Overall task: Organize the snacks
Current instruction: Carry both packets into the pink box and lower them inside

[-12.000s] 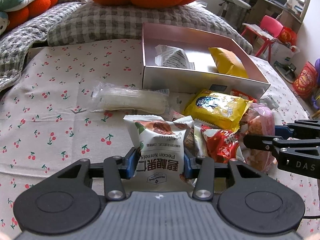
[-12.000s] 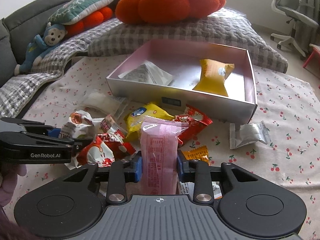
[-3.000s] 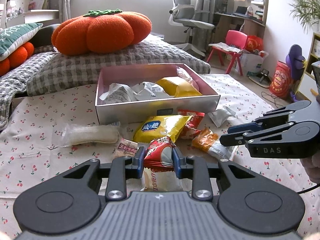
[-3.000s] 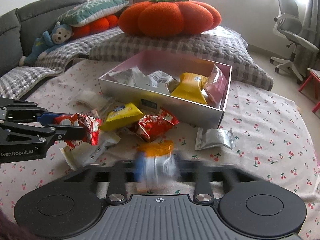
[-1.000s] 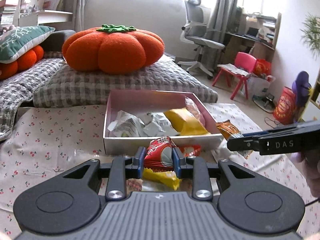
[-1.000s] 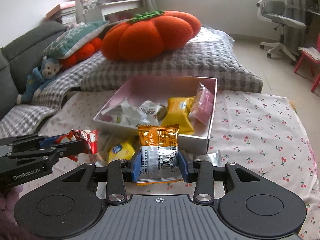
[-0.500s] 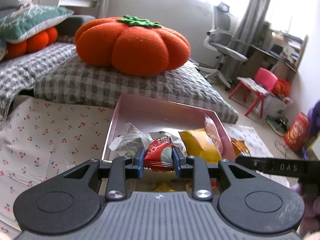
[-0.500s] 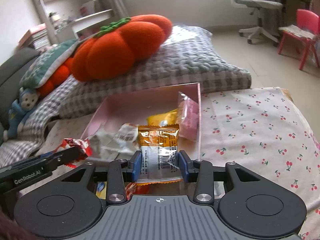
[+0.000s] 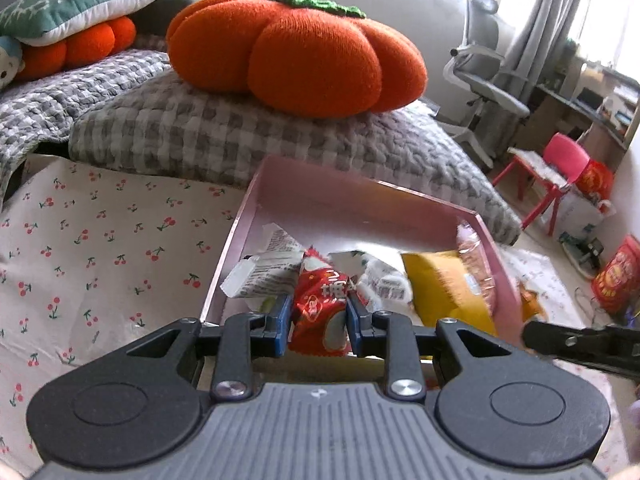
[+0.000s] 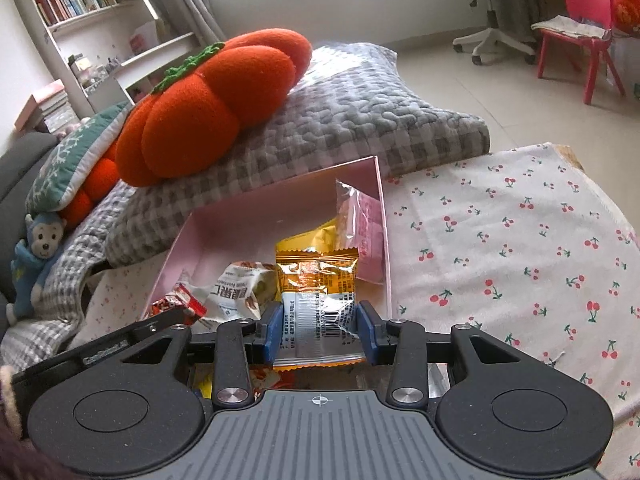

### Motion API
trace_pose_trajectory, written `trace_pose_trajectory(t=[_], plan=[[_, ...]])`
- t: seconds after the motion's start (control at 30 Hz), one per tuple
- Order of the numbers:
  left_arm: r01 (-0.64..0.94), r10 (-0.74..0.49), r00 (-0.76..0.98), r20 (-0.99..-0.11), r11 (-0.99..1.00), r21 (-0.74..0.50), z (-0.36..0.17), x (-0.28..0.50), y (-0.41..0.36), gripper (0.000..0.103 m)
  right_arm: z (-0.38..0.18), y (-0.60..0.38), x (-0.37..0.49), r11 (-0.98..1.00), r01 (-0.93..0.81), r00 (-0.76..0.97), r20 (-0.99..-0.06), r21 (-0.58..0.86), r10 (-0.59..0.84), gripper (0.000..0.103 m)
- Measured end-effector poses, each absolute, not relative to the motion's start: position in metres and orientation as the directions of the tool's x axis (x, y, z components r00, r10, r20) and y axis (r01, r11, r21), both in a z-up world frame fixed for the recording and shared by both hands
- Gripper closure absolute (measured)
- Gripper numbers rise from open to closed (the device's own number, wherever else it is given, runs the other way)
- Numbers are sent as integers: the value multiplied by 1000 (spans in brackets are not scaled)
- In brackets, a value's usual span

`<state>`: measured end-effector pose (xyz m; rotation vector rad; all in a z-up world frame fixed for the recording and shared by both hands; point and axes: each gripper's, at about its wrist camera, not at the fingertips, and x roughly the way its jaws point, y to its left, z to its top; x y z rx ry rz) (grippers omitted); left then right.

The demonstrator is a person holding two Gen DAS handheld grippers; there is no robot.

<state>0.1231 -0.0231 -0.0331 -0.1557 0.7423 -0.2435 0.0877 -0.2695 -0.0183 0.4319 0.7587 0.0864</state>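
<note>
Left claw pinches a red packet — right claw an orange packet — over the pink box.

Yellow packet blurred, half hidden

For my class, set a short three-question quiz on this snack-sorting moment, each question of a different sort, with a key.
1. True or false: the left claw is shut on a red snack packet.
2. Which packet does the right claw grip? A) pink B) orange-and-silver C) white
3. Fill in: both claws hold their packets above the near part of the pink ____.

Key:
1. True.
2. B, the orange-and-silver packet.
3. box; a yellow packet already lies in it.
</note>
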Motion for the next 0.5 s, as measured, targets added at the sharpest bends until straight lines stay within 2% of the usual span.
trace_pose_trajectory(t=[0.5], plan=[[162, -302, 650, -698, 952, -260, -34, 126, -18, 77, -33, -271, 97, 886, 128, 727, -649, 446, 222, 65]])
